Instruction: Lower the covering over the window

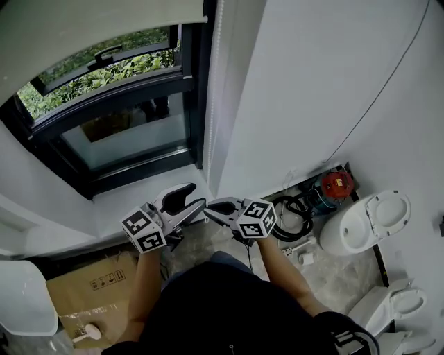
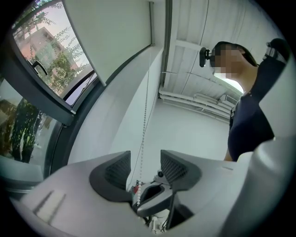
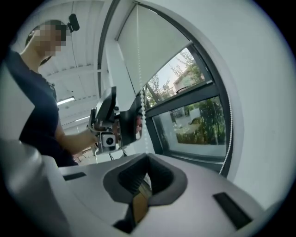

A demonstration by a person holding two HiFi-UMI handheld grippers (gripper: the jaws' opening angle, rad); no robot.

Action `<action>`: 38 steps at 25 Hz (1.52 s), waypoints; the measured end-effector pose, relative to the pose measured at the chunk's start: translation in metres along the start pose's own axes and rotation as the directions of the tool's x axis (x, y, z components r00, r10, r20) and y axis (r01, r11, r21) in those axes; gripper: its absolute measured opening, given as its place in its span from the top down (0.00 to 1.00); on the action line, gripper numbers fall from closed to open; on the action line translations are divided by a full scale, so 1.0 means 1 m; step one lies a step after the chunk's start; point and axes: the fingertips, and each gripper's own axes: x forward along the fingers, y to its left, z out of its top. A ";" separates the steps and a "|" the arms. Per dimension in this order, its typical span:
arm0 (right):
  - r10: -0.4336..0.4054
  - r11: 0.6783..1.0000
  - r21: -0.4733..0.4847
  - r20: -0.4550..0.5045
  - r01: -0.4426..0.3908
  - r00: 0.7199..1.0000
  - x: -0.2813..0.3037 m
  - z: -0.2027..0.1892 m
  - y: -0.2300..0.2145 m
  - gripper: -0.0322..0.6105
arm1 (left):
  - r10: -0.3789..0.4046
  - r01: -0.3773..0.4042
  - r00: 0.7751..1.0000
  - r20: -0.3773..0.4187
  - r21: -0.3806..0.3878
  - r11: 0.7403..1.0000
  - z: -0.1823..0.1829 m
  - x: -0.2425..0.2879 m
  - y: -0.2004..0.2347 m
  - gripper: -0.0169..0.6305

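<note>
White wall [image 1: 312,83], dark window [image 1: 118,132], bead chain [image 2: 144,115], floor [image 1: 333,274]

The blind [image 1: 104,21] looks like matt, pale cloth. The bead chain [image 2: 144,120] has small white beads, plastic by the look. The window frame [image 1: 114,102] is dark and smooth. The toilet [image 1: 364,222] is glossy white ceramic, and the box [image 1: 90,288] is dull brown cardboard.

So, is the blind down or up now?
Mostly up: the blind covers only the top of the window; the glass below is bare.
</note>
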 end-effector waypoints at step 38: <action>0.144 0.987 -0.032 -0.270 -0.159 0.952 -0.026 -0.096 -0.012 0.93 | 0.073 -0.091 0.991 -0.115 -0.163 0.983 -0.008 0.070 0.002 0.94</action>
